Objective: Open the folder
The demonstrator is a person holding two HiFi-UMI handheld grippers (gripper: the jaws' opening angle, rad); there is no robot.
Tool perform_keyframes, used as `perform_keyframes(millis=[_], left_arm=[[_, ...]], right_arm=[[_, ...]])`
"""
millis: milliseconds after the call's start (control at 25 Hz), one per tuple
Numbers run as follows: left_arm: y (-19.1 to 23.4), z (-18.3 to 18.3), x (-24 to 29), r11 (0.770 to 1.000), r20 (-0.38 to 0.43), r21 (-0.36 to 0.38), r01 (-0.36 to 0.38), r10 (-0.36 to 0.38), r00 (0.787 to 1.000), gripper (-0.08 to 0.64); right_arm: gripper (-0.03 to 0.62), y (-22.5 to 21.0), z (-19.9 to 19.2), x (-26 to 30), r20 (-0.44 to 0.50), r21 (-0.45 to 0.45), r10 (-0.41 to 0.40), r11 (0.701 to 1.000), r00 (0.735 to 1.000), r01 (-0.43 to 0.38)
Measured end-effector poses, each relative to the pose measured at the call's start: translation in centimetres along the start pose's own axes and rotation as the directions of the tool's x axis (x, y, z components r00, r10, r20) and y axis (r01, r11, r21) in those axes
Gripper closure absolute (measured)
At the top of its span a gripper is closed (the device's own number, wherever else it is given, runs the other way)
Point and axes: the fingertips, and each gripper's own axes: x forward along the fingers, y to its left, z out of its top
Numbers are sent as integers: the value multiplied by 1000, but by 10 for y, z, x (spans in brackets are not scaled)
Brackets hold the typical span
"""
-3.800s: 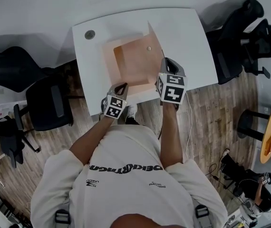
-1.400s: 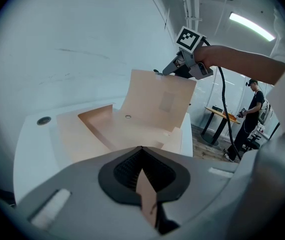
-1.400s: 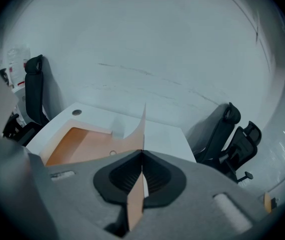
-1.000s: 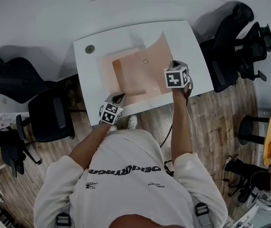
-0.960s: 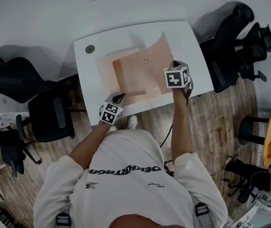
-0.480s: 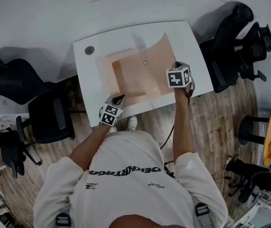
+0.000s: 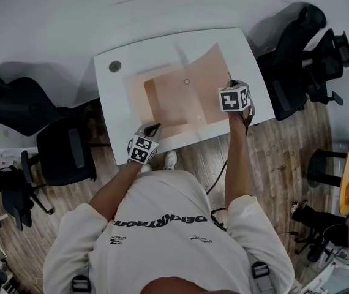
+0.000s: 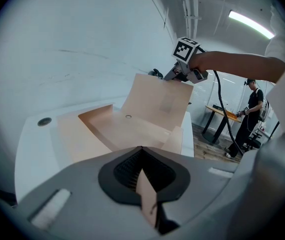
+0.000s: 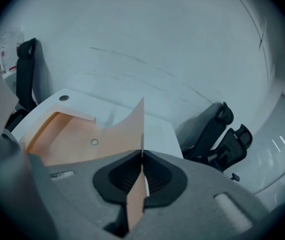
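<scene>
head view: left tongs (image 7: pixel 152 128) clamped on folder (image 7: pixel 165 100), right tongs (image 7: pixel 227 83) just loosening on flap (image 7: pixel 208 72)

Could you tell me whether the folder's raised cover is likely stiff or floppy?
The raised cover bows in a slight curve, so probably thin, flexible card. It stands from one pinched edge, so likely light. Let go, it may flop down.

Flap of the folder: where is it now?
Head view: the flap stands raised at the folder's right side over the table, its near edge between the right tongs, whose jaws have just been opening slightly.
</scene>
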Motion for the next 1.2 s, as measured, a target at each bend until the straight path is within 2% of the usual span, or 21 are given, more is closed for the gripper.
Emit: perform_keyframes(millis=[280, 480, 720, 1200], left_arm=[[0, 0, 0, 1000, -8, -4, 4, -4, 1000, 568], [0, 0, 2, 1000, -6, 0, 7, -7, 1000, 568], [0, 0, 2, 1000, -15, 4, 8, -8, 1000, 568], [7, -2, 1, 1000, -30, 16, -18, 19, 999, 568]], right_arm=[[574, -14, -5, 6, -8, 7, -12, 1000, 1000, 12], [569, -17, -5, 12, -11, -29, -13, 999, 1000, 13], [566, -27, -14, 19, -27, -30, -19, 999, 999, 18], [561, -40, -30, 36, -44, -35, -36, 999, 998, 34]])
